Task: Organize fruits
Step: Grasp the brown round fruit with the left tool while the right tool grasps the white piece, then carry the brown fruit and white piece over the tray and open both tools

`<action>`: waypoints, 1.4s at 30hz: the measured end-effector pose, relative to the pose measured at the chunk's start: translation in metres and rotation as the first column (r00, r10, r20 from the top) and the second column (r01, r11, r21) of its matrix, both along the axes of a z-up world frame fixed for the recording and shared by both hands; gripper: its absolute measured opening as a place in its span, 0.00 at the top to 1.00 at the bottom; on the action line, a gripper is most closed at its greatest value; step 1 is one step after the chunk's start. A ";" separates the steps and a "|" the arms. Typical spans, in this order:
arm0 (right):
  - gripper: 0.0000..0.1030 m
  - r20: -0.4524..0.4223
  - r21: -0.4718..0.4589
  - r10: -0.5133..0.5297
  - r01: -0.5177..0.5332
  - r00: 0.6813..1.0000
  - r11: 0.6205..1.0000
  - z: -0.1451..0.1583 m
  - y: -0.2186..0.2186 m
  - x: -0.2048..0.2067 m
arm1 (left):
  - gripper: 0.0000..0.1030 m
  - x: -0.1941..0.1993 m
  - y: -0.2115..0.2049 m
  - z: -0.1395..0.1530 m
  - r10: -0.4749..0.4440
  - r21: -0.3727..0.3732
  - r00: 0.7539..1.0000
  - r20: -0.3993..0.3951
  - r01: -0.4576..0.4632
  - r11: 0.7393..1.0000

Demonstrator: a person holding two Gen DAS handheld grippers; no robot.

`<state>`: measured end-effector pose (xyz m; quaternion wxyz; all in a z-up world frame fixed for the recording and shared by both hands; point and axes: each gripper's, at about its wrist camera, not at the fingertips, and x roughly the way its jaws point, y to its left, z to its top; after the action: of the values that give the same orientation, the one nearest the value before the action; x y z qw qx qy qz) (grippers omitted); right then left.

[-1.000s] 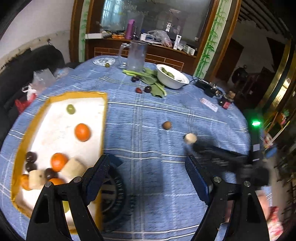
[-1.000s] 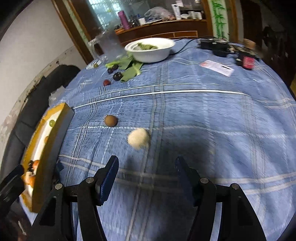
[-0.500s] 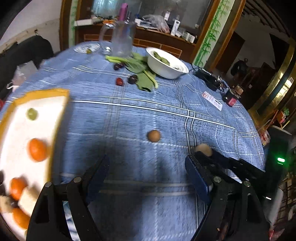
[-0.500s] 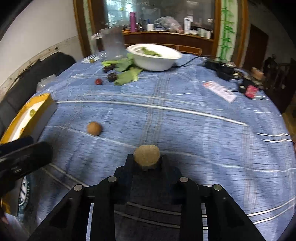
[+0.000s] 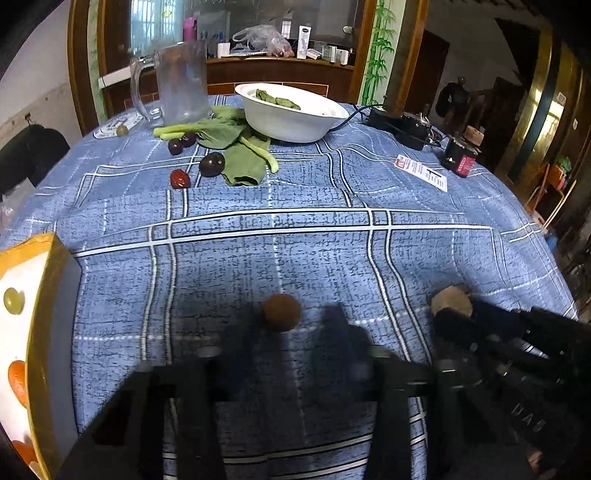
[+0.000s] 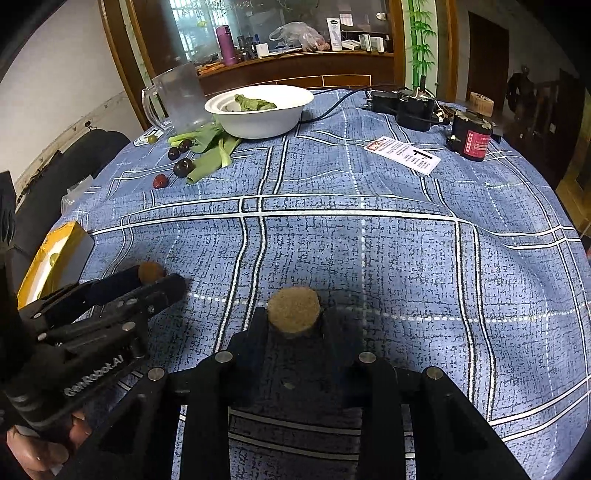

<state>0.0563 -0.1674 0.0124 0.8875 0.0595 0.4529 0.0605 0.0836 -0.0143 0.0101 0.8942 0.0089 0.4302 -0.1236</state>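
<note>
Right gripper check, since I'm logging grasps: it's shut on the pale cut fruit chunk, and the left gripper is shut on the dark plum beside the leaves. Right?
Not quite. The right gripper is shut on the pale fruit chunk, but the left gripper is closing around the round brown fruit, not the dark plum, which lies untouched by the green leaves. The left wrist view shows it.

You face a round worktop (image 5: 314,236) in blue plaid cloth. Beyond its far edge: a wooden sideboard (image 6: 295,70), daylit window (image 6: 192,33), bamboo-painted panel (image 6: 419,40). White wall (image 6: 66,85) on the left.
</note>
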 end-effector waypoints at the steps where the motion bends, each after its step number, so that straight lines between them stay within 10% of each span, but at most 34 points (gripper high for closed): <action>1: 0.70 0.001 0.002 -0.001 0.001 1.000 1.000 0.000 -0.001 0.000 | 0.80 0.000 0.004 0.000 -0.002 -0.025 1.000 -0.007 0.001 1.000; 19: 0.70 0.082 0.046 0.084 -0.088 0.993 0.995 0.016 0.019 -0.015 | 0.80 -0.032 0.014 0.017 0.037 -0.129 0.999 0.010 -0.036 0.991; 28: 0.70 0.128 -0.016 0.154 -0.153 0.980 0.988 0.020 0.048 -0.034 | 0.80 -0.107 0.097 0.062 0.173 -0.192 0.982 0.078 -0.155 0.969; 42: 0.69 0.151 -0.008 0.275 -0.277 0.949 0.961 0.053 0.128 -0.076 | 0.79 -0.180 0.272 0.058 0.555 -0.281 0.831 0.023 -0.528 0.802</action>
<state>-0.0201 -0.0397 0.0653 0.9015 -0.0034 0.3882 0.1914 -0.0965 0.2575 0.0676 0.9063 -0.2264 0.3474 0.0819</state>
